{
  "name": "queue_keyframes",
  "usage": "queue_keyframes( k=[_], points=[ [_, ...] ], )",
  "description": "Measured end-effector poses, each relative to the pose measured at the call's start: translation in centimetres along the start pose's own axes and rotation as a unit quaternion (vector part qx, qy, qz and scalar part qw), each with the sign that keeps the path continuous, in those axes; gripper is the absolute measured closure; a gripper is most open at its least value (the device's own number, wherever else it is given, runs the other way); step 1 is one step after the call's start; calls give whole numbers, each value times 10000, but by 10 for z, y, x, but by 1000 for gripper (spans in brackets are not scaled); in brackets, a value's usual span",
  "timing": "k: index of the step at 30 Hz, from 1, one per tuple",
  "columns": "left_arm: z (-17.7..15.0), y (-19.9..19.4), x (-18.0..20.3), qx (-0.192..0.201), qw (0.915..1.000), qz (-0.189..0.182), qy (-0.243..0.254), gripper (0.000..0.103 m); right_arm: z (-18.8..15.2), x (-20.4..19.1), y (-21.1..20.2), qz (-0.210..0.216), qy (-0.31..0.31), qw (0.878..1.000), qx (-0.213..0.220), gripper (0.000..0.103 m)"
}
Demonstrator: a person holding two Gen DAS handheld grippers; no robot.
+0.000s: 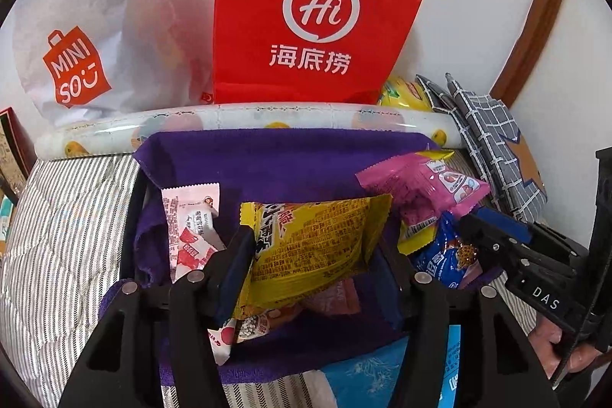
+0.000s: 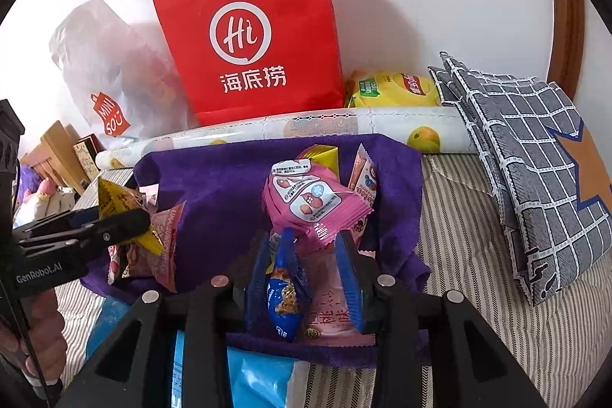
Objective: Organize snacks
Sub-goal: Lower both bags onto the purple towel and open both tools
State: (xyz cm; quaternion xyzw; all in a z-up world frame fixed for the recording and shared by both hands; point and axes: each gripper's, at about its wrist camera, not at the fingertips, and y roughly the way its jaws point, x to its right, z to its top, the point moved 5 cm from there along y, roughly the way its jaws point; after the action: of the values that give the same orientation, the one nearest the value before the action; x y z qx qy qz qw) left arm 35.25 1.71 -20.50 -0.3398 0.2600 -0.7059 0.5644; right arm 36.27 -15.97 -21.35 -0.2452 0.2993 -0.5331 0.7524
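Observation:
A purple cloth-lined bin (image 1: 287, 159) holds several snack packets. My left gripper (image 1: 317, 243) hangs over it with a yellow packet (image 1: 313, 236) between its fingers. The packet leans on the left finger (image 1: 233, 266) and a thin gap shows at the right one, so the jaws stand open. In the right wrist view this gripper (image 2: 126, 220) comes in from the left with the yellow packet (image 2: 114, 197). My right gripper (image 2: 306, 243) is open; a blue packet (image 2: 283, 297) rests against its left finger above a pale pink packet (image 2: 332, 316). A bright pink packet (image 2: 306, 194) lies just beyond.
A red paper bag (image 2: 248, 37) and a white plastic bag (image 1: 76, 64) stand against the wall behind a patterned roll (image 2: 344, 127). A yellow chips bag (image 2: 394, 88) and a grey checked cloth (image 2: 535, 159) lie right. Striped bedding (image 1: 57, 236) surrounds the bin; a blue pack (image 2: 260, 377) lies in front.

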Motion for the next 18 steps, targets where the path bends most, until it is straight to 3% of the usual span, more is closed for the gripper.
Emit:
queue_keyframes(
  k=[10,18],
  points=[
    [-1,-2,9,66,9999,-99,109,27,0,1,-3,-21,-14,10000,21,69],
    [0,-8,17,227,9993,-108,272,27,1,0,-5,-36,-5,10000,41,69]
  ],
)
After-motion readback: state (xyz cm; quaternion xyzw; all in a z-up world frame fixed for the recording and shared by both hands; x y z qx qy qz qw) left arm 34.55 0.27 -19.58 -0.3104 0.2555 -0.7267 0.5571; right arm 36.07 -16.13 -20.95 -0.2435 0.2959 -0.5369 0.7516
